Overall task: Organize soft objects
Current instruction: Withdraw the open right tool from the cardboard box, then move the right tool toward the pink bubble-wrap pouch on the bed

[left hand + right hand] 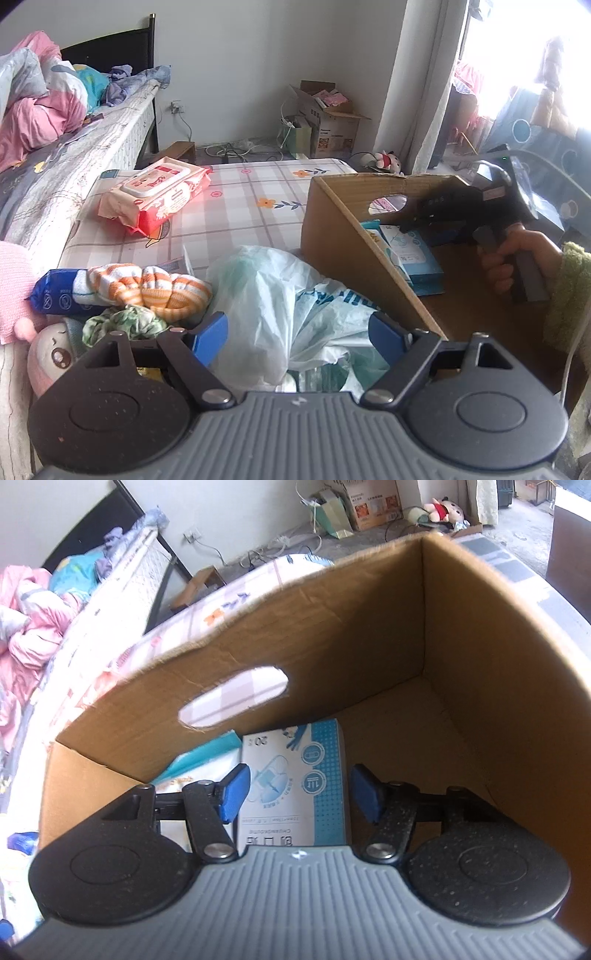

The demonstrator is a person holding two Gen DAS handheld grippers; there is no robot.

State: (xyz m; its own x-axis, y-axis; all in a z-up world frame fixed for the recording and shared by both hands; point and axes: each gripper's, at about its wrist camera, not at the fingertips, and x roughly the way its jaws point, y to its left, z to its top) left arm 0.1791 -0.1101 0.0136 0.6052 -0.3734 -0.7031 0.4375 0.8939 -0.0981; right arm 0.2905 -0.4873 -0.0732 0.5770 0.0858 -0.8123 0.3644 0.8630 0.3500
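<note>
The crumpled white plastic bag [291,306] lies directly ahead of the left gripper [299,332], between its spread blue pads, which do not press it; it sits on the checked bed sheet [236,199] just left of the brown cardboard box [343,236]. The left hand is the nearer, angled down over it. The right gripper [295,794] reaches down inside the box, jaws parted astride a white-and-blue carton [295,775] without visibly squeezing it; the carton's long axis runs near to far.
</note>
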